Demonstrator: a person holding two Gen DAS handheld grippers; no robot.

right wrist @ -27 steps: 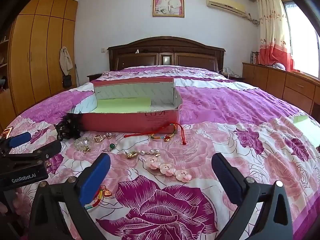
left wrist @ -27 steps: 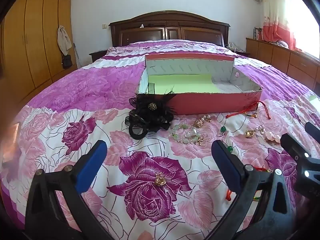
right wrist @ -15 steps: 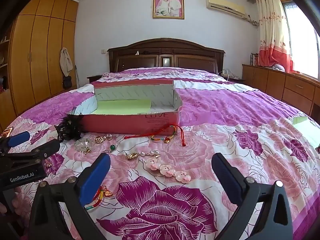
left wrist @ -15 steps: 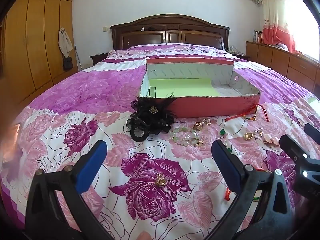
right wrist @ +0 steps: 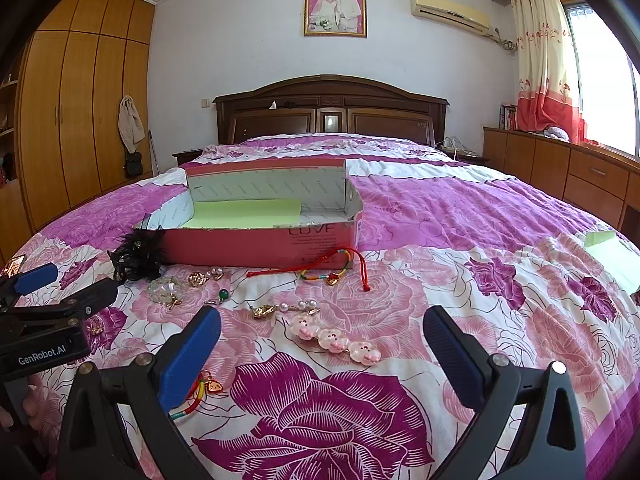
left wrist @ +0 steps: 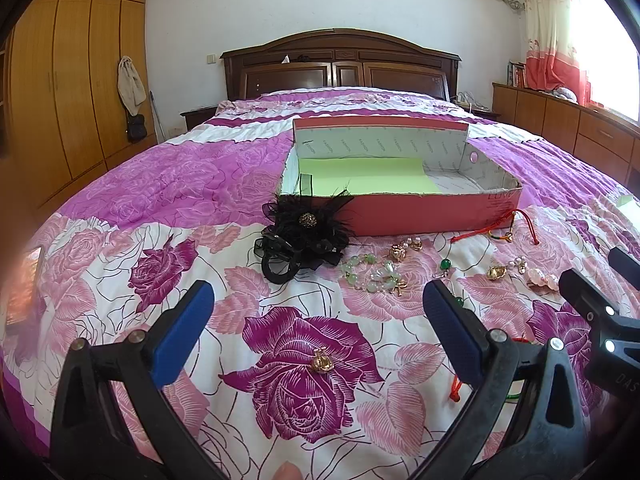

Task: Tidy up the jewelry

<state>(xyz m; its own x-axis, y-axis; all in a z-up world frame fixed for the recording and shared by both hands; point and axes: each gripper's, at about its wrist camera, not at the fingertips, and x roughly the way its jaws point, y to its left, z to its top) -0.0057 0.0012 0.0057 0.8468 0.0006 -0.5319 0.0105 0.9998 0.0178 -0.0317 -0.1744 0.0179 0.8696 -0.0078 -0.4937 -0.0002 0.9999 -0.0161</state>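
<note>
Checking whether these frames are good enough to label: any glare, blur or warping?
Left wrist view: window blown out at right, a blurred orange smear at the left edge, bed bowed by fisheye. Right wrist view: window overexposed, jewelry sharp, wardrobe curved.

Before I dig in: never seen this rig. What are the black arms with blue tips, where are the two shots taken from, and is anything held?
No robot: a person holds a hand gripper in each hand, with a fisheye camera looking along its fingers. The left gripper and right gripper both stand open and hold nothing. Each picture is that gripper's own view. On the pink rose-print bedspread sit an open pink cardboard box, a black feathered hair clip, a green bead bracelet and three pink flower-shaped clips.
</note>
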